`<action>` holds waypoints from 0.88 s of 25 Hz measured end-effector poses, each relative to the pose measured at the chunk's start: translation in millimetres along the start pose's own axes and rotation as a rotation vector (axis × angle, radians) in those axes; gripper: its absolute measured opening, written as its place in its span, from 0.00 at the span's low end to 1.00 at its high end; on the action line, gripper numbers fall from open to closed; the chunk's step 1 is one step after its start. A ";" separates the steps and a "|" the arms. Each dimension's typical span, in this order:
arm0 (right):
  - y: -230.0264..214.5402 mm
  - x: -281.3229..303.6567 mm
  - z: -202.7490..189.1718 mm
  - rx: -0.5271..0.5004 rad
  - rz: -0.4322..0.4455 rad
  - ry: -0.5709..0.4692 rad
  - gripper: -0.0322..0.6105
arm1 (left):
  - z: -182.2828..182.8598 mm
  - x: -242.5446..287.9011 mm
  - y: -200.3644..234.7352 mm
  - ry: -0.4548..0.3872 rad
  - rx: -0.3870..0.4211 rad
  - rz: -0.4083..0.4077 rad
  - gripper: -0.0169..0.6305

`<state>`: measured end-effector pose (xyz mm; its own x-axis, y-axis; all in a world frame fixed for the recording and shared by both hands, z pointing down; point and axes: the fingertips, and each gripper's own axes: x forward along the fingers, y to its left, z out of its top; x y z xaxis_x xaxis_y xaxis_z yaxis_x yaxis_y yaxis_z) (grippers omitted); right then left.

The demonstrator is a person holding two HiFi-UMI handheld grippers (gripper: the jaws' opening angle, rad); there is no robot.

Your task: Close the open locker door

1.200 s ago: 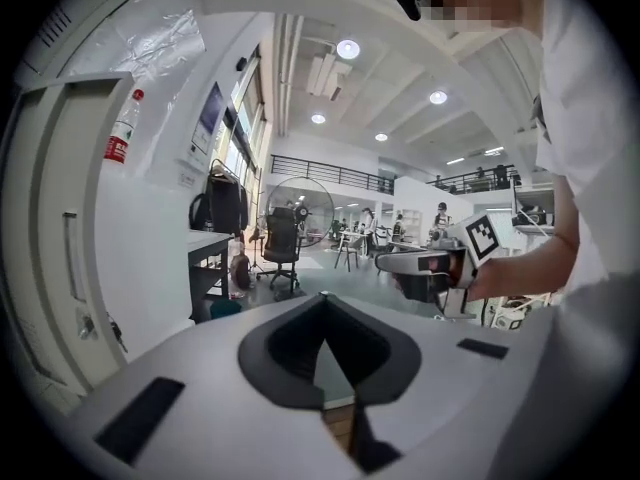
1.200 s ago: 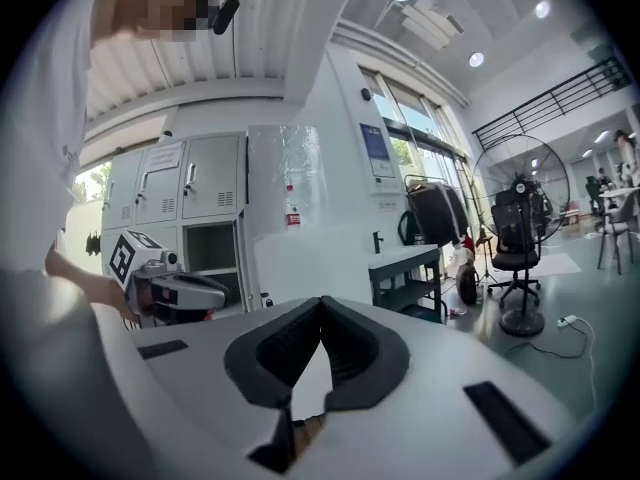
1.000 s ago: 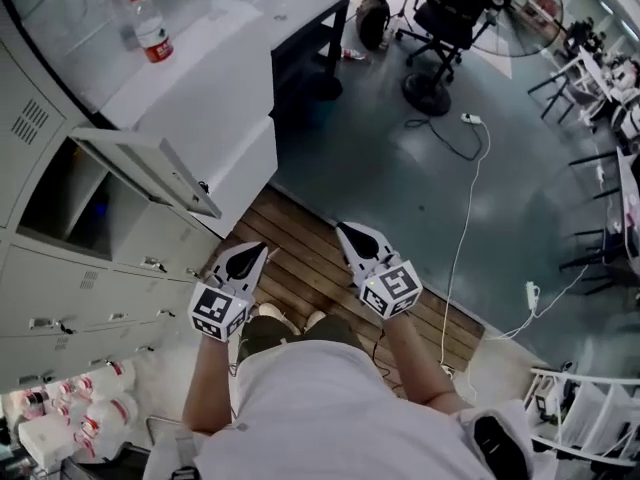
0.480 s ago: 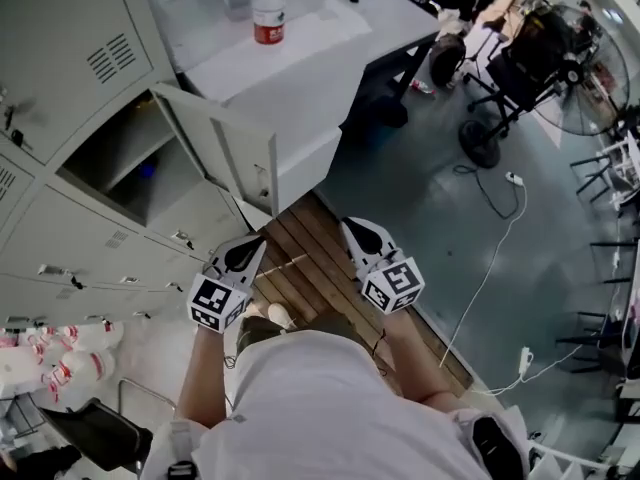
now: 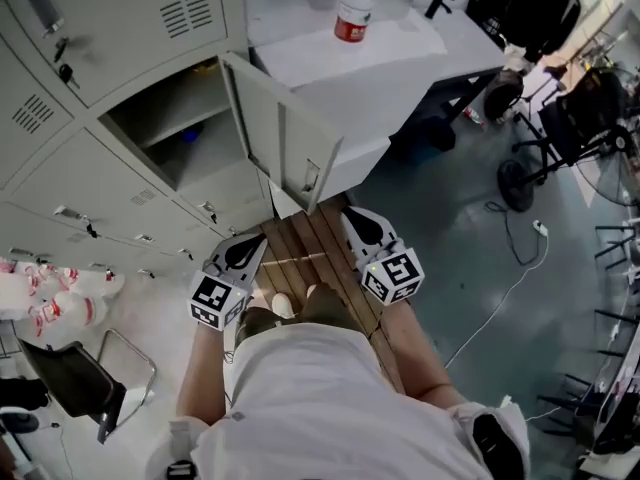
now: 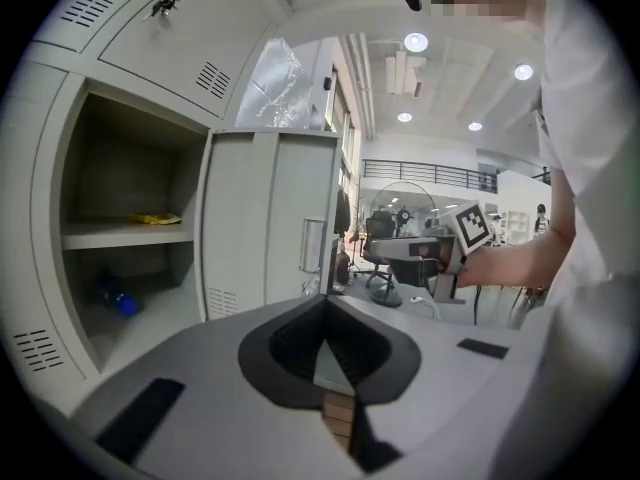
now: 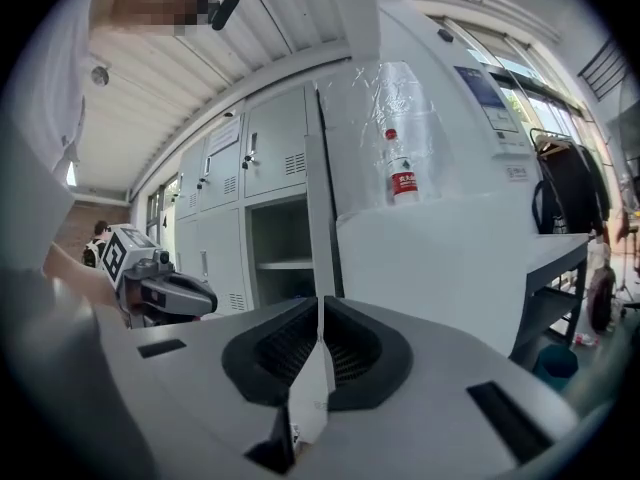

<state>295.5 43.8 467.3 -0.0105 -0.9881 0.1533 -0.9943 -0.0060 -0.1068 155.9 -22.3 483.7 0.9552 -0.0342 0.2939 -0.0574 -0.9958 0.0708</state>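
Left gripper [image 5: 262, 240] was pressed shut with nothing in it. Right gripper [image 5: 347, 214] was just opening, a thin slit between its jaws and nothing in it either; both were held side by side in front of the person, over the wood floor strip [image 5: 300, 248]. The locker door [image 5: 288, 153] stood swung wide out from its open compartment [image 5: 165, 133], ahead of both grippers and touched by neither, with a bottle [image 5: 352, 13] on the white counter [image 5: 320, 68] behind it.
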 end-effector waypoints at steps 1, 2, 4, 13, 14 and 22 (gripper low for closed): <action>-1.8 5.5 0.8 -0.004 0.019 0.002 0.10 | -1.4 -1.4 2.2 0.001 -0.007 0.021 0.03; -3.7 10.7 1.4 -0.007 0.036 0.004 0.11 | -2.9 -2.5 4.1 0.003 -0.014 0.042 0.03; -6.7 19.1 1.2 -0.010 0.074 0.011 0.13 | -6.8 -5.0 5.8 0.010 -0.033 0.086 0.03; 26.8 58.5 3.4 -0.045 0.386 0.029 0.33 | -19.8 -19.6 4.8 0.026 -0.108 0.304 0.03; 32.1 62.4 2.4 -0.047 0.410 0.031 0.35 | -20.8 -21.4 4.2 0.023 -0.116 0.325 0.03; 58.9 90.0 -5.9 -0.028 0.527 0.050 0.39 | -36.2 -48.3 -2.2 0.022 -0.184 0.491 0.03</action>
<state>235.3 -44.6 480.6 -0.5142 -0.8473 0.1328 -0.8551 0.4946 -0.1555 99.4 -15.4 503.9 0.7965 -0.4897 0.3546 -0.5490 -0.8315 0.0851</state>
